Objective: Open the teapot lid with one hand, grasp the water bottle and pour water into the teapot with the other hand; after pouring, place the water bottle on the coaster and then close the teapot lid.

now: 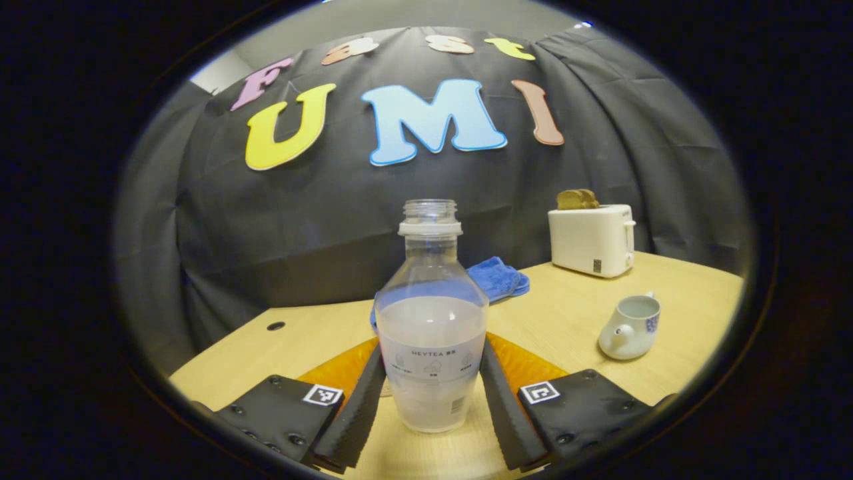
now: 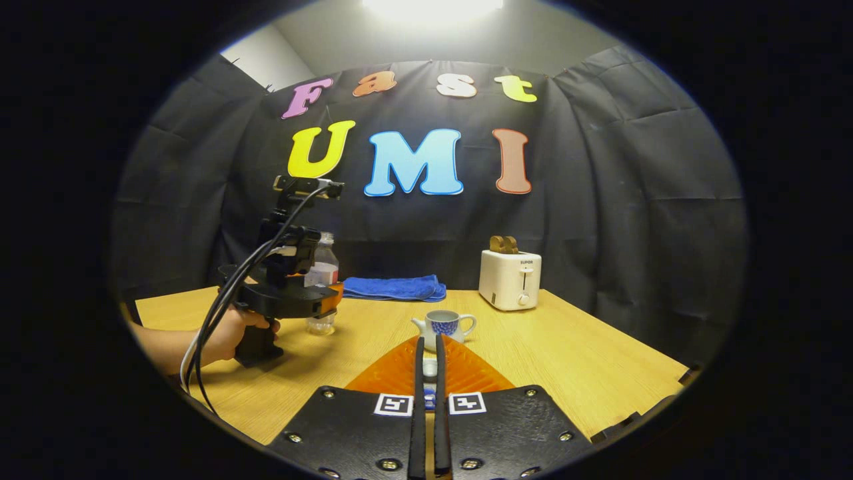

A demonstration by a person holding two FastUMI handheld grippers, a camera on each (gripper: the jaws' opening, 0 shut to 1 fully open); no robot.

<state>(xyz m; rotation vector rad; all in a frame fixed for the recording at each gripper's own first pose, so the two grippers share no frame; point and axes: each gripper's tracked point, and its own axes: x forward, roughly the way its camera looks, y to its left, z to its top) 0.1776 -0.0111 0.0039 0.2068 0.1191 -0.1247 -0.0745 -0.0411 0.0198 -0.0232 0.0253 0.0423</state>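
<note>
An uncapped clear water bottle [image 1: 430, 333], about half full of cloudy water, stands on the wooden table [image 1: 566, 313]. My left gripper [image 1: 432, 353] is shut on it, one finger pressing each side of its lower body. The white teapot [image 1: 630, 327] sits lidless to the right. In the right gripper view the teapot [image 2: 443, 325] stands just ahead of my right gripper [image 2: 430, 341], which is shut on the small teapot lid [image 2: 430, 368], mostly hidden between the fingers. Farther left, a hand holds the left gripper [image 2: 286, 293] around the bottle [image 2: 323, 280].
A white toaster [image 1: 592, 240] with bread in its slots stands at the back right. A folded blue cloth [image 1: 496, 277] lies behind the bottle by the black wall. A small hole [image 1: 275, 326] marks the table's left side.
</note>
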